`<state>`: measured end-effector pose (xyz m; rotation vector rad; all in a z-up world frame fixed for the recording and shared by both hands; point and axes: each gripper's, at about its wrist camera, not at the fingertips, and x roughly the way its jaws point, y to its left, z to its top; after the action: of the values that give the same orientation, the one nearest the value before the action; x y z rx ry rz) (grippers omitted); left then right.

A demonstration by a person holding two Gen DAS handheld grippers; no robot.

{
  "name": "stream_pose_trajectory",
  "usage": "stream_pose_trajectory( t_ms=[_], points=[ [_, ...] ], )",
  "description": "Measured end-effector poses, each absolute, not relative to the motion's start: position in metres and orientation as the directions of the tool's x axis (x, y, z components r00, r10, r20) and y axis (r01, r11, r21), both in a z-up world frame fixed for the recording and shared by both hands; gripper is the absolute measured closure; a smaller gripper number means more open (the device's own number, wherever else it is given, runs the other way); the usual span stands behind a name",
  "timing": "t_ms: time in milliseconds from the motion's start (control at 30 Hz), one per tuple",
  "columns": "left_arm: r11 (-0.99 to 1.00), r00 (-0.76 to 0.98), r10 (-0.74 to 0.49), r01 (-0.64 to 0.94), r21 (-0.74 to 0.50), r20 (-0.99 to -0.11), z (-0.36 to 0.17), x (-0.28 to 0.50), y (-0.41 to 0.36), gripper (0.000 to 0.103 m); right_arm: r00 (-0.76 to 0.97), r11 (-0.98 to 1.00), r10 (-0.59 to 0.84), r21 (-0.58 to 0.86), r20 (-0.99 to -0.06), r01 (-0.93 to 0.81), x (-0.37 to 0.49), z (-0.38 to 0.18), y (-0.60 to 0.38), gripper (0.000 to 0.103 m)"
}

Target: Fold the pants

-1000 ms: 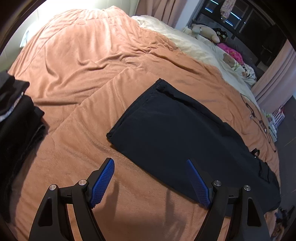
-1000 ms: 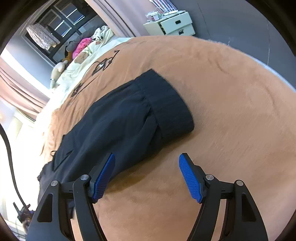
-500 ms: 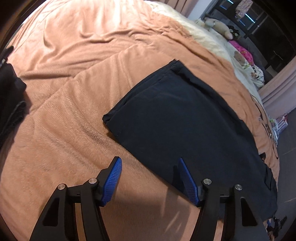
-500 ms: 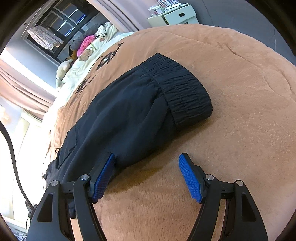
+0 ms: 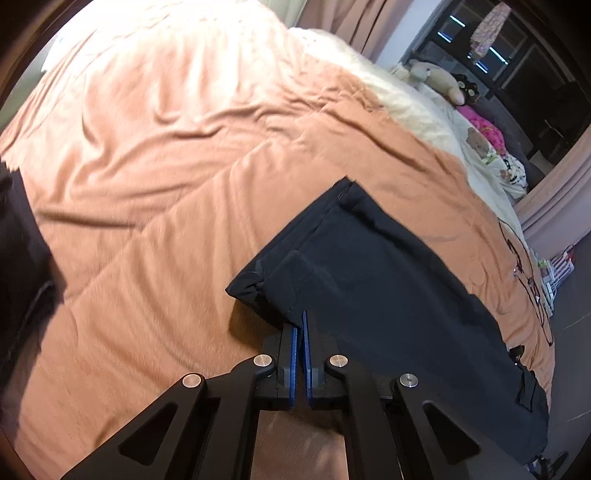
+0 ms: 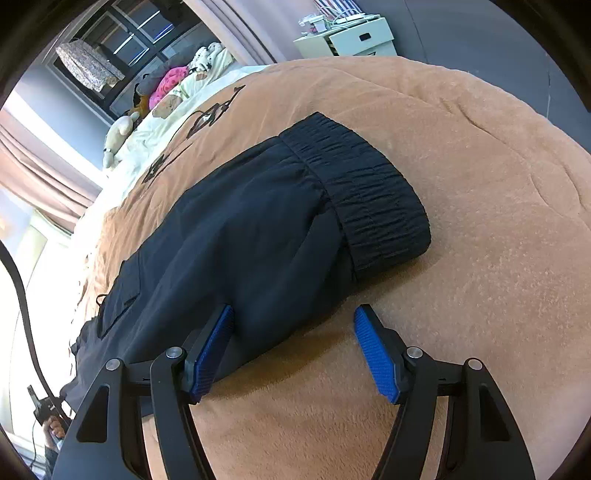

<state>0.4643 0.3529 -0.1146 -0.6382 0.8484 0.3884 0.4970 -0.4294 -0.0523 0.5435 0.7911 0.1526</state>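
Dark navy pants (image 5: pixel 388 288) lie stretched across an orange-brown blanket (image 5: pixel 166 184) on a bed. My left gripper (image 5: pixel 300 326) is shut on the near edge of the leg end, and the hem corner (image 5: pixel 255 284) is bunched up and raised off the blanket. In the right wrist view the ribbed elastic waistband (image 6: pixel 369 199) of the pants (image 6: pixel 240 229) points away from me. My right gripper (image 6: pixel 295 314) straddles the near edge of the pants just below the waistband and its jaws are closing. Its left pad (image 6: pixel 212 350) lies against the fabric, while the right pad (image 6: pixel 376 358) hovers over bare blanket (image 6: pixel 480 277).
A pile of dark clothes (image 5: pixel 18 258) sits at the left of the bed. A cream blanket and plush toys (image 5: pixel 436 81) lie at the far side. A white nightstand (image 6: pixel 354 35) stands beyond the bed's edge. A black cable (image 6: pixel 18 288) hangs at the left.
My left gripper moved forward onto the leg end and shut on its edge, lifting the hem corner. The right gripper drew closer to the pants, and its left pad now meets the fabric.
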Motion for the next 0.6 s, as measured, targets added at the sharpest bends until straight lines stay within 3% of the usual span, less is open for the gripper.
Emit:
stream_pose_trajectory(
  t_ms=[167,233,300,600],
  points=[
    [0.73,0.591,0.051,-0.572,-0.374,-0.805,-0.129,0.47,0.357,0.098,0.699,0.852,0.326,0.518,-0.636,0.075,0.495,-0.05,-0.428,0.036],
    [0.723,0.581,0.037,-0.577,-0.38,-0.813,-0.131,0.467,0.357,0.082,0.697,0.85,0.328,0.522,-0.638,0.077,0.496,-0.05,-0.43,0.036],
    [0.729,0.574,0.048,-0.58,-0.365,-0.817,-0.129,0.463,0.356,0.076,0.696,0.85,0.329,0.522,-0.638,0.077,0.496,-0.049,-0.431,0.036],
    [0.734,0.589,0.071,-0.577,-0.358,-0.805,-0.107,0.45,0.364,0.076,0.694,0.858,0.318,0.507,-0.646,0.078,0.498,-0.048,-0.426,0.036]
  ],
)
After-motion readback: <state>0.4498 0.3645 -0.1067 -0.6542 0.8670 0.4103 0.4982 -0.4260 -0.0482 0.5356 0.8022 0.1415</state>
